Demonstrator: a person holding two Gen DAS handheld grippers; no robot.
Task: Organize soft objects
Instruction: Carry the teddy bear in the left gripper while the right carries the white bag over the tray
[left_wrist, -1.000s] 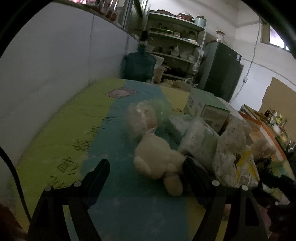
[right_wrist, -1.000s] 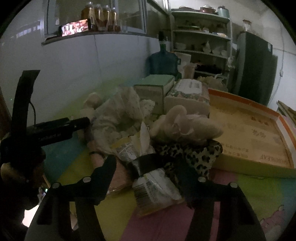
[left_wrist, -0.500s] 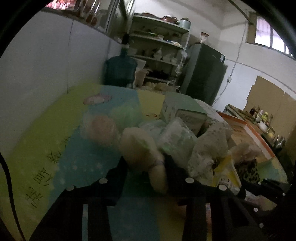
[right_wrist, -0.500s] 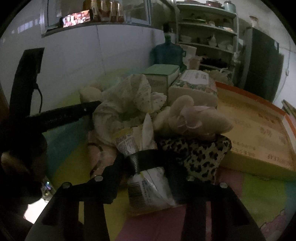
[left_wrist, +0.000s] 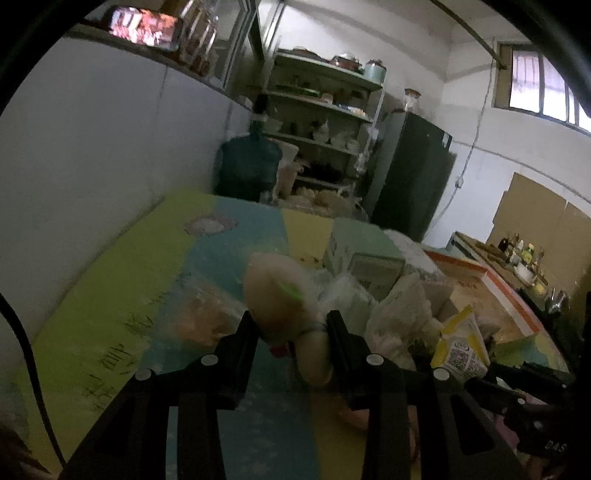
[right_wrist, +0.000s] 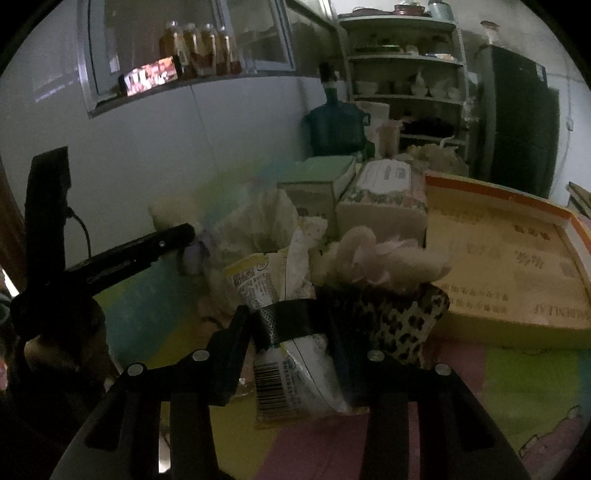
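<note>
My left gripper (left_wrist: 291, 326) is shut on a cream plush toy (left_wrist: 277, 288) and holds it just above the coloured foam mat (left_wrist: 110, 295). In the right wrist view that gripper's black fingers (right_wrist: 147, 251) reach in from the left, towards the pile. My right gripper (right_wrist: 288, 325) is shut on a white and yellow packet (right_wrist: 295, 365) with a black band around it, at the near edge of the pile. Beside the packet lie a leopard-print cloth (right_wrist: 406, 317), a pale pink plush (right_wrist: 380, 258) and a white lacy cloth (right_wrist: 258, 218).
An orange-rimmed cardboard tray (right_wrist: 517, 258) stands to the right of the pile. A tissue pack (right_wrist: 384, 192) and a green box (right_wrist: 321, 177) stand behind the pile. A clear bag with something orange (left_wrist: 199, 314) lies on the mat at the left. A white wall borders the mat's left side.
My left gripper closed on the cream plush toy and raised it off the mat. My right gripper closed on the banded packet and stayed in place.
</note>
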